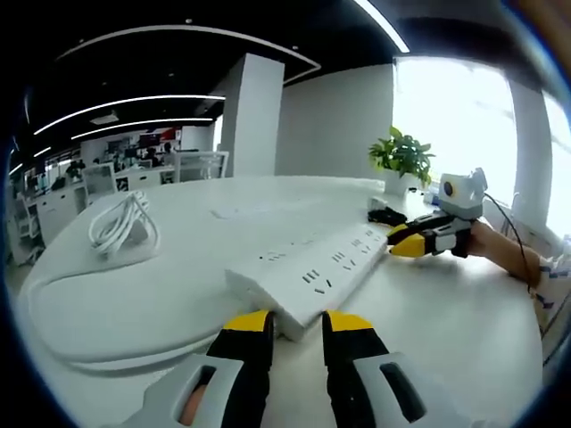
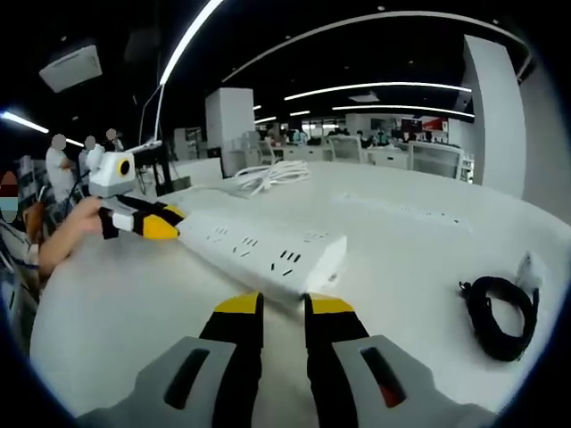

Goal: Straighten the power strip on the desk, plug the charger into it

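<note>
Two hand-held grippers work one power strip, one at each end. In the left gripper view the left hand-held gripper (image 1: 297,323) sits at the near end of the strip (image 1: 308,272), its yellow-tipped jaws standing slightly apart with the strip's corner just ahead of them; whether they touch the corner cannot be told. In the right gripper view the right hand-held gripper (image 2: 276,306) sits likewise at the opposite end of the strip, jaws slightly apart and holding nothing, the end face just beyond the tips. Each gripper also appears at the far end of the strip in the other's view, tips touching or nearly touching the strip.

Judgement: the straightening step is in hand; plugging in has not begun. The strip lies flat on the white bench (image 1: 428,321), sockets up, at an angle to both cameras. The next move calls for a light push or pinch at the ends to square the strip, then one gripper freed for the charger.

Beyond the right gripper, well apart from the strip, lies a coiled black cable (image 2: 500,316) with a small white piece beside it, probably the charger. Farther off, a coil of white cord (image 1: 125,227) rests on the bench, its lead curving round towards the strip. A potted plant (image 1: 403,160) stands at the far edge.
</note>
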`<action>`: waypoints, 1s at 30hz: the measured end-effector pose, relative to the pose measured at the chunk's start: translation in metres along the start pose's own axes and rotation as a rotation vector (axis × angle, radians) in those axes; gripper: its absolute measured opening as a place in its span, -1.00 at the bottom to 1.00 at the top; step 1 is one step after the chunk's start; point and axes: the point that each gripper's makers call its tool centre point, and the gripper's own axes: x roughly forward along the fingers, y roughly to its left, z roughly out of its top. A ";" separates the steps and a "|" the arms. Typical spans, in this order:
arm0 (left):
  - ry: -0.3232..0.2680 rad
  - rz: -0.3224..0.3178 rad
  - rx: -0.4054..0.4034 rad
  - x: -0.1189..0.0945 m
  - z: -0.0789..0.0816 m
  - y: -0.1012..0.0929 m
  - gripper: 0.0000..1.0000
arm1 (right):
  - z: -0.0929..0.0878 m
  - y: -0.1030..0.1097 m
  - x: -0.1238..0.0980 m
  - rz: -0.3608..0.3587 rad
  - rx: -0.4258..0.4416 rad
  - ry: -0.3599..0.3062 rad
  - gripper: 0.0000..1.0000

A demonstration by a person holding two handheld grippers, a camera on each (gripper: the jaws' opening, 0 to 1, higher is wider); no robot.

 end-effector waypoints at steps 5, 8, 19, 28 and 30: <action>-0.002 -0.013 -0.008 0.000 0.000 -0.003 -0.57 | -0.002 0.001 -0.003 -0.004 -0.026 0.008 -0.66; -0.001 -0.016 -0.008 -0.001 -0.001 -0.005 -0.57 | -0.002 0.002 -0.006 -0.003 -0.031 0.017 -0.65; 0.007 -0.021 -0.003 -0.002 -0.002 -0.009 -0.56 | -0.005 0.005 -0.012 -0.011 -0.030 0.035 -0.66; 0.016 -0.033 -0.002 -0.003 -0.004 -0.013 -0.55 | -0.008 0.010 -0.021 0.014 -0.011 0.043 -0.69; 0.017 -0.033 -0.002 -0.003 -0.003 -0.013 -0.55 | -0.008 0.010 -0.022 0.014 -0.014 0.047 -0.69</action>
